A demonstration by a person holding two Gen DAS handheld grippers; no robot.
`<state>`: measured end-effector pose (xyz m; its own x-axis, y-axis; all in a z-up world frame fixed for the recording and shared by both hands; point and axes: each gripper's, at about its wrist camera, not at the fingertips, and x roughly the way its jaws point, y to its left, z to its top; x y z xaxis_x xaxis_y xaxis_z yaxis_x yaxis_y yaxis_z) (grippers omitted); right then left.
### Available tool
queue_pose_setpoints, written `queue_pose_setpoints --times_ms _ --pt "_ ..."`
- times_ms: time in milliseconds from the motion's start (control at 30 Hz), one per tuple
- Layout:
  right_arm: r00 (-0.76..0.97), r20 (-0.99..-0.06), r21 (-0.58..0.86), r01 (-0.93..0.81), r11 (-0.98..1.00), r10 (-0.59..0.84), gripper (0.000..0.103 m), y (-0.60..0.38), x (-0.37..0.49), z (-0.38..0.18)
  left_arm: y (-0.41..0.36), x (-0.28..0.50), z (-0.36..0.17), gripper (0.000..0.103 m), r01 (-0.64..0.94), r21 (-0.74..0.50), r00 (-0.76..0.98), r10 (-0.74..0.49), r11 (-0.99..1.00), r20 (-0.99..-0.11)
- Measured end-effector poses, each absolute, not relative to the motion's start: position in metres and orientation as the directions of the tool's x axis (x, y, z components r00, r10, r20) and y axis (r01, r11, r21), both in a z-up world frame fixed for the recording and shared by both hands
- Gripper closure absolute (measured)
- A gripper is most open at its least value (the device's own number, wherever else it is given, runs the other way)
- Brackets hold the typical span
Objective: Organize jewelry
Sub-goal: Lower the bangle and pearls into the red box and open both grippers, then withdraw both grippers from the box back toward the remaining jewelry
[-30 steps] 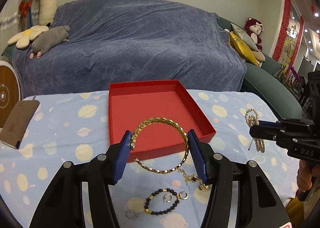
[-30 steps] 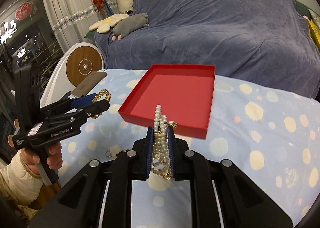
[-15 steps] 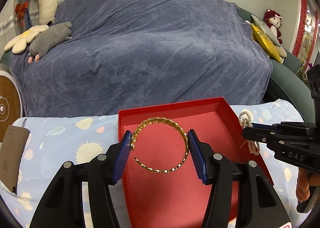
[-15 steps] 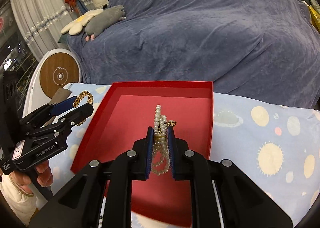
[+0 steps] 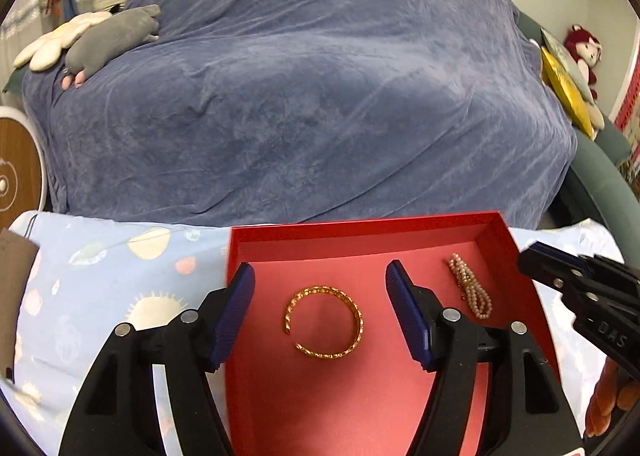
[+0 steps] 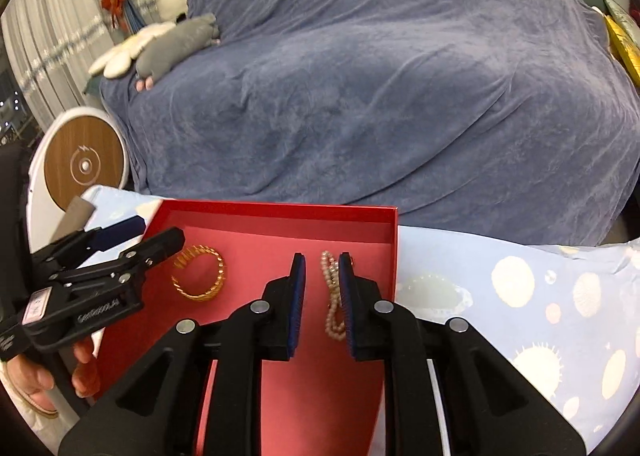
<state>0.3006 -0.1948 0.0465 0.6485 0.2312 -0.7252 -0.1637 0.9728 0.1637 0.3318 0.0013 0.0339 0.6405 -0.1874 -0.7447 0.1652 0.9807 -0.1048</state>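
1. Left wrist view: the left tool (image 5: 320, 298) hangs over the red box (image 5: 360, 234) with its jaws spread wide and holding nothing; they have just been opening, and the gold bangle (image 5: 325, 322) lies flat on the box floor between and below the blue pads, clear of both
2. Right wrist view: the right tool (image 6: 322, 298) has its jaws only a little apart and they have just been opening; the pearl bracelet (image 6: 332, 296) lies on the box floor in the gap, close against the right-hand pad (whether that pad touches the beads I cannot tell)
3. To finish the release well, I would judge it best to spread the right jaws further before lifting, so that no bead strand snags on a pad and gets dragged out
4. Lift both tools straight up and away from the box walls; the bangle and pearls lie well apart, so neither should disturb the other
5. The box rests on a table (image 5: 120, 280) covered by a pale blue cloth printed with suns and planets, soft enough that the light box might shift if a wall is nudged
6. Beyond the tools stands a sofa under a blue-grey throw (image 5: 312, 87), with plush toys (image 5: 104, 39) on it to the left, and a round wooden-faced object (image 6: 84, 165) by the table's left end
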Motion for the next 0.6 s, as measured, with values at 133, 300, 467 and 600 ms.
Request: queue_pose_setpoints --times_ms 133,300,467,600 --pt "0.672 -0.7 0.163 -0.178 0.97 0.242 0.069 -0.201 0.25 0.072 0.017 0.296 0.056 0.038 0.151 -0.107 0.672 -0.181 0.983 -0.718" --pt "0.678 -0.691 0.16 -0.197 0.967 0.252 0.067 -0.202 0.172 0.092 0.036 0.227 0.076 0.032 0.141 -0.096 0.696 -0.168 0.985 -0.698" --pt "0.677 -0.682 0.186 -0.205 0.961 0.276 0.066 -0.203 0.102 0.089 0.042 0.161 0.077 0.031 0.146 -0.079 0.686 -0.159 0.986 -0.71" --pt "0.663 -0.693 0.216 -0.182 0.959 0.282 0.066 -0.208 0.061 0.071 0.042 0.114 0.063 0.025 0.126 -0.064 0.691 -0.134 0.99 -0.71"
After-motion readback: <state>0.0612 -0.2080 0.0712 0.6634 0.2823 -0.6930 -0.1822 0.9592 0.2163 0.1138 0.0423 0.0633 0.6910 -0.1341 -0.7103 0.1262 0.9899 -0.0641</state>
